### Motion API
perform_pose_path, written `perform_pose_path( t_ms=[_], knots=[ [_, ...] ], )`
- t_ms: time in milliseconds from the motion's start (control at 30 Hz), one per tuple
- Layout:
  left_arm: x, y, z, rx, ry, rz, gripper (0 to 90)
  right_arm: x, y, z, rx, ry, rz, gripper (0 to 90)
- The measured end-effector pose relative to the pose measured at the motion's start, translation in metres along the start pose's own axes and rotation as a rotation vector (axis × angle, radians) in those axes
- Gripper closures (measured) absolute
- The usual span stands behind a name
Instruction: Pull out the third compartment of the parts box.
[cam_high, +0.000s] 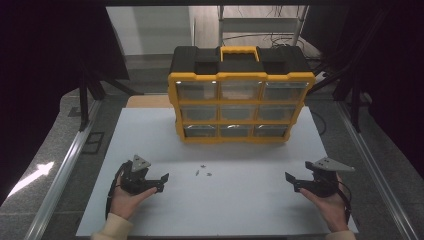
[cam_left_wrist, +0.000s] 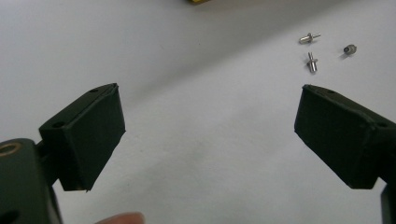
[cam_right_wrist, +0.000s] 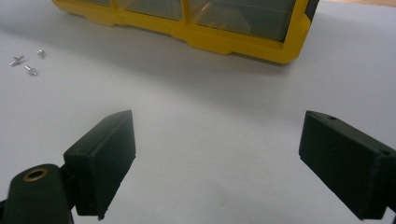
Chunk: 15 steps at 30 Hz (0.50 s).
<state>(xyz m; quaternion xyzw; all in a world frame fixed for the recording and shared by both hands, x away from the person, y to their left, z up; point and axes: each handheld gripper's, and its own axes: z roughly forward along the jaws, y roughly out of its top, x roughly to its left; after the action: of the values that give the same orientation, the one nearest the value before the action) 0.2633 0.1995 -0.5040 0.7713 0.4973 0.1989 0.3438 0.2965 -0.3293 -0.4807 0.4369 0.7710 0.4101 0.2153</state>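
Three small metal pins (cam_high: 202, 172) lie on the white table board (cam_high: 235, 200), in front of a yellow and black drawer organizer (cam_high: 240, 105). My left gripper (cam_high: 162, 183) rests low at the front left, pointing right toward the pins, jaws open and empty. In the left gripper view the pins (cam_left_wrist: 312, 60) lie ahead to the right of the open left gripper (cam_left_wrist: 210, 100). My right gripper (cam_high: 291, 182) sits at the front right, pointing left, also open with nothing in it. The right gripper view has the open right gripper (cam_right_wrist: 217, 121), the pins (cam_right_wrist: 29, 69) far left and the organizer (cam_right_wrist: 224, 42) ahead.
The organizer stands upright at the back of the board with a yellow handle (cam_high: 240, 51) on top and clear drawer fronts. Metal rails (cam_high: 65, 165) run along both sides of the table. Dark curtains and a shelf frame (cam_high: 260, 22) stand behind.
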Motion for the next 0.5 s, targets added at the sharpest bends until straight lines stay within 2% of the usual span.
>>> perform_pose_path(
  t_ms=[333, 500],
  knots=[
    [0.0006, 0.0028, 0.0006, -0.003, -0.018, 0.014, 9.3, -0.0009, -0.0015, -0.0004, -0.009, -0.009, 0.008, 11.6],
    [0.0015, 0.0019, 0.0015, 0.004, -0.007, 0.019, 9.6, -0.003, -0.0016, 0.0039, -0.003, -0.011, -0.006, 11.9]
  ],
)
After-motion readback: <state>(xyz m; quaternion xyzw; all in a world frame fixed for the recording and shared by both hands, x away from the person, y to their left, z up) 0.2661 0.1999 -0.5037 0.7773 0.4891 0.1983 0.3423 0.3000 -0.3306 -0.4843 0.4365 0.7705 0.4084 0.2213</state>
